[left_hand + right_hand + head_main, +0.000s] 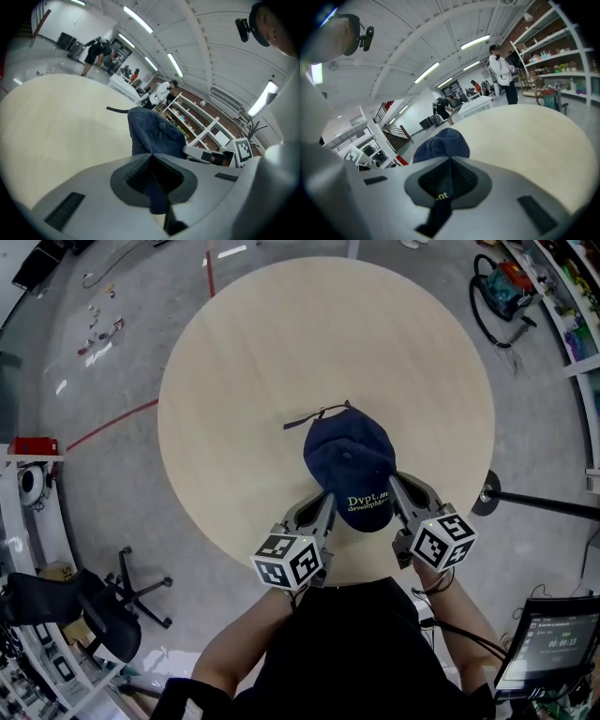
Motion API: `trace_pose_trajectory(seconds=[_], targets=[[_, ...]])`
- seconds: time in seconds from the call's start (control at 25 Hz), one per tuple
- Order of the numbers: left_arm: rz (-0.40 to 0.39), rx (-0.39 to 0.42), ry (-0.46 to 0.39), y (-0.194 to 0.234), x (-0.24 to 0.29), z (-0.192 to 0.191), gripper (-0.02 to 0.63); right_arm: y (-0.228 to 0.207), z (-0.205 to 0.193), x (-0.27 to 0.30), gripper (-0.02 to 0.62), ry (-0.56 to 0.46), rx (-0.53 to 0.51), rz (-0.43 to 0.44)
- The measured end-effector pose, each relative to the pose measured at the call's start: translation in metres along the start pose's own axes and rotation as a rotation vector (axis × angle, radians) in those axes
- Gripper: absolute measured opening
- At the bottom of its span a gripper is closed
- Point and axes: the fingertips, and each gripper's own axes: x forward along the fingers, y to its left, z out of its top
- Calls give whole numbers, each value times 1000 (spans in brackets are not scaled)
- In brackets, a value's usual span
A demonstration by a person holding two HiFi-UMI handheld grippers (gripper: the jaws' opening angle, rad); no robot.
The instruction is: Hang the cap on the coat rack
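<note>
**Print on the cap's brim**

The navy cap (349,460) carries yellow-green print on its brim: "Dvpt." above "development". The right gripper view catches only its ending, "nt". Right of the cap, nearer the person, a screen (553,645) shows timer digits too small to read.

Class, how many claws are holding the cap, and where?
2. The left claw pinches the cap at its near-left edge; the right claw pinches its near-right edge. None appears hidden.
</note>
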Motion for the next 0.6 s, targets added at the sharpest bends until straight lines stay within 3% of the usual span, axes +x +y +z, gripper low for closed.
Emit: trace_pose_trajectory(seconds=[0.6], targets=[[-138,190,-109,-50,-41,46,18,52,44,-56,17,-218,-98,-49]])
